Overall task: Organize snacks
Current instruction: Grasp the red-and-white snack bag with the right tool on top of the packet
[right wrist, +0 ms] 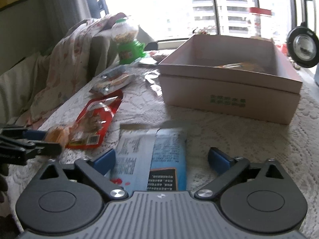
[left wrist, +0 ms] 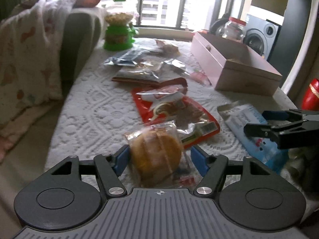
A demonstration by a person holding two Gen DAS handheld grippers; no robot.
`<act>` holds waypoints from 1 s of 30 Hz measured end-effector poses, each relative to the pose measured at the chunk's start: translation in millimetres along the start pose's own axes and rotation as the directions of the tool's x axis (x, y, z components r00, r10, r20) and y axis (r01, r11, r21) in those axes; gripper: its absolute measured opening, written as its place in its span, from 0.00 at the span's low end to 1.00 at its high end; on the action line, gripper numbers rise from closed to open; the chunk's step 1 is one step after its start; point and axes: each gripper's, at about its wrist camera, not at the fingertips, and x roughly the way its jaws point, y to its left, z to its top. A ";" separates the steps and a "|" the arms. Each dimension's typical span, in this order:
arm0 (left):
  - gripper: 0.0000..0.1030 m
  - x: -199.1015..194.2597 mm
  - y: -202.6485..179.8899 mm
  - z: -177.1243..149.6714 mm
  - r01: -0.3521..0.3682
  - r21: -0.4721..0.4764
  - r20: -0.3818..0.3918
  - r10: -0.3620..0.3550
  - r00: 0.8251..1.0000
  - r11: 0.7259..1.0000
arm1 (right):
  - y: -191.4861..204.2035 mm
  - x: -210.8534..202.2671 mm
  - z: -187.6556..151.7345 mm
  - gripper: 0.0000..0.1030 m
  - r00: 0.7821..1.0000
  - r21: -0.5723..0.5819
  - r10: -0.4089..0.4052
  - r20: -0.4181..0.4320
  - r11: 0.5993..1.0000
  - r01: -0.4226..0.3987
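Note:
A round golden cake in a clear wrapper (left wrist: 155,155) lies on the white lace tablecloth (left wrist: 95,109), between the blue pads of my left gripper (left wrist: 160,160), which is open; the right pad stands clear of the wrapper. In the right wrist view that cake (right wrist: 55,134) and the left gripper (right wrist: 49,141) show at the left edge. My right gripper (right wrist: 162,159) is open too, astride a flat blue snack bag (right wrist: 159,145) without pressing it. The left wrist view shows the bag (left wrist: 239,117) under the right gripper (left wrist: 256,121). A pink open box (right wrist: 219,99) stands beyond, with a snack inside.
A red snack packet (left wrist: 179,111) lies just beyond the cake, and several silvery packets (left wrist: 139,67) farther back. A green candy dispenser (left wrist: 118,33) stands at the far end. A blanket-draped sofa (left wrist: 30,49) borders the left side. A red-lidded jar (left wrist: 233,27) stands behind the box (left wrist: 229,67).

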 end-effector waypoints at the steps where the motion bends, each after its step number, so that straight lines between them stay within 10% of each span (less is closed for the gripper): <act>1: 0.70 3.2 -0.9 -0.3 -0.002 0.006 0.000 0.002 1.000 1.000 | 1.5 -0.5 -0.5 0.98 1.000 -0.008 -0.005 -0.010 1.000 0.004; 13: 0.60 -14.5 14.4 -4.7 0.112 -0.087 0.036 -0.110 0.993 0.990 | 26.2 -4.4 7.5 0.94 0.994 -0.128 -0.059 -0.093 0.991 0.047; 18: 0.60 -23.0 24.5 -7.0 0.034 -0.119 0.044 -0.029 0.999 0.992 | 65.7 -5.8 27.9 0.94 0.998 -0.194 -0.064 -0.018 0.979 0.059; 23: 0.60 -26.5 39.1 -11.4 -0.018 -0.143 0.039 0.024 0.999 0.990 | 99.0 33.1 52.4 0.94 0.996 -0.147 0.036 -0.086 0.988 -0.048; 30: 0.60 -31.0 51.2 -16.4 -0.019 -0.163 0.048 0.027 0.998 0.987 | 134.8 86.7 57.5 0.94 0.984 -0.156 -0.034 -0.173 0.988 0.007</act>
